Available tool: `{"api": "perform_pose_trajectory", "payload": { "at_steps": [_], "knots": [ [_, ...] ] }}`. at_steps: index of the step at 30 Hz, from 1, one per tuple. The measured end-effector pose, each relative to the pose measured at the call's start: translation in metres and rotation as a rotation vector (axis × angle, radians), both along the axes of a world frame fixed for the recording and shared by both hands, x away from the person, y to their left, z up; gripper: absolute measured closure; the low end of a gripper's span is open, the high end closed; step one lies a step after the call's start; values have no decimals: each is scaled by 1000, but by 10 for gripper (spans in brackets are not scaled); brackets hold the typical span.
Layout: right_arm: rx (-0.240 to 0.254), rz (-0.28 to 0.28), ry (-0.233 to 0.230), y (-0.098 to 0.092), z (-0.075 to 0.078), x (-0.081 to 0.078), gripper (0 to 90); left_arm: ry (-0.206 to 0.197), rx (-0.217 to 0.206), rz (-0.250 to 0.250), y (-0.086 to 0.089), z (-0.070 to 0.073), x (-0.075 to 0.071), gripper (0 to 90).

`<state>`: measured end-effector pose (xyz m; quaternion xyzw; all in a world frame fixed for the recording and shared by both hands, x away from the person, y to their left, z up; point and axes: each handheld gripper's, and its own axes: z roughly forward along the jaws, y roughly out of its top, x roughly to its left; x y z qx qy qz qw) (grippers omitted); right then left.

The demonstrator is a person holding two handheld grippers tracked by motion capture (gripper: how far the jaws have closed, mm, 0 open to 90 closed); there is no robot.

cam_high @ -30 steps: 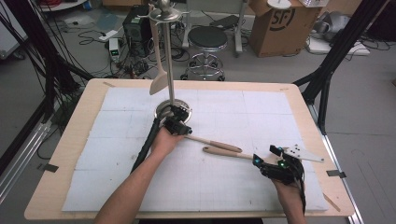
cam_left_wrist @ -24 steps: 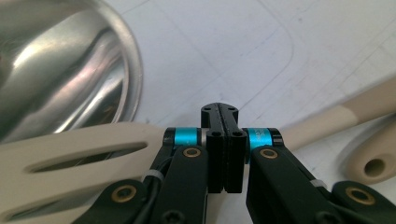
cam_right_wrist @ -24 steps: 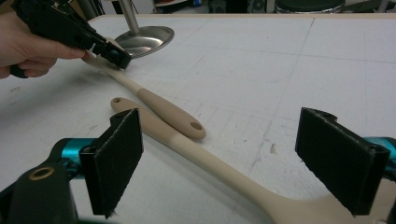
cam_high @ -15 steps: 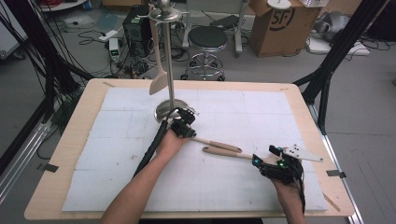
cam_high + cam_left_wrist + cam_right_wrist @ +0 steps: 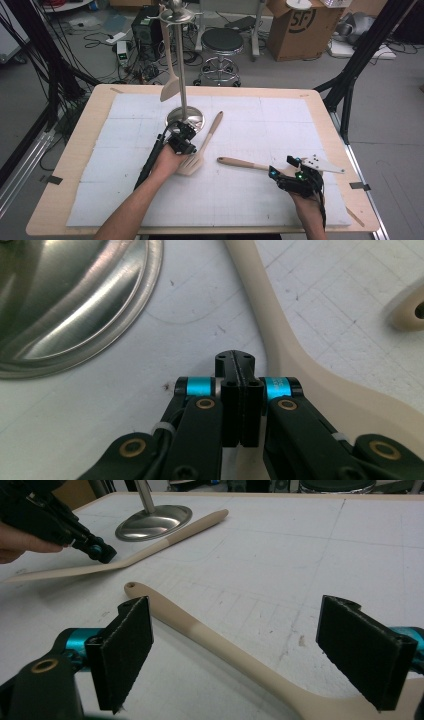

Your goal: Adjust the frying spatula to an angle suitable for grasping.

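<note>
Flat beige spatula (image 5: 202, 145) swung toward round steel base (image 5: 185, 118); matte, tapered handle.

We note a wooden table (image 5: 70, 175) with rounded corners, its top almost wholly covered by a white gridded mat (image 5: 280, 125) that leaves a bare wood border on every side. The mat shows faint pencil-like marks and small specks. Directly on the mat, toward the far middle, stands a utensil stand (image 5: 185, 118) on a round polished metal base. Just right of that base lies a beige spatula (image 5: 205, 145), handle pointing away from the person, blade nearer the person. A second beige utensil (image 5: 240, 163) with a hole in its handle end lies on the mat well right of the spatula, apart from it.
</note>
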<state>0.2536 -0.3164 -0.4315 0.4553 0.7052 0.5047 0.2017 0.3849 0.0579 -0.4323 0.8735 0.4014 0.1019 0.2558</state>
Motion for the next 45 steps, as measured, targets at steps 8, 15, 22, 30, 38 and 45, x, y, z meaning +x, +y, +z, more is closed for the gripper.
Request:
{"api": "perform_pose_trajectory", "payload": {
  "at_steps": [8,15,22,30,38,45],
  "knots": [
    [-2,0,1,0,-1,1,142,16,-107,-31,-11,6,-3,897],
    [-1,0,3,0,0,0,142,49,-141,-80,-26,-1,1,896],
    [7,-9,0,-4,0,0,142,55,-117,-110,-25,0,-4,896],
    [5,-4,-3,-2,1,-1,143,85,-137,-66,-6,1,-5,897],
    [2,-2,1,0,0,0,142,48,-149,-43,-3,4,-2,884],
    [-1,-3,6,0,0,0,143,-50,-76,-15,-10,5,8,886]
  ]
}}
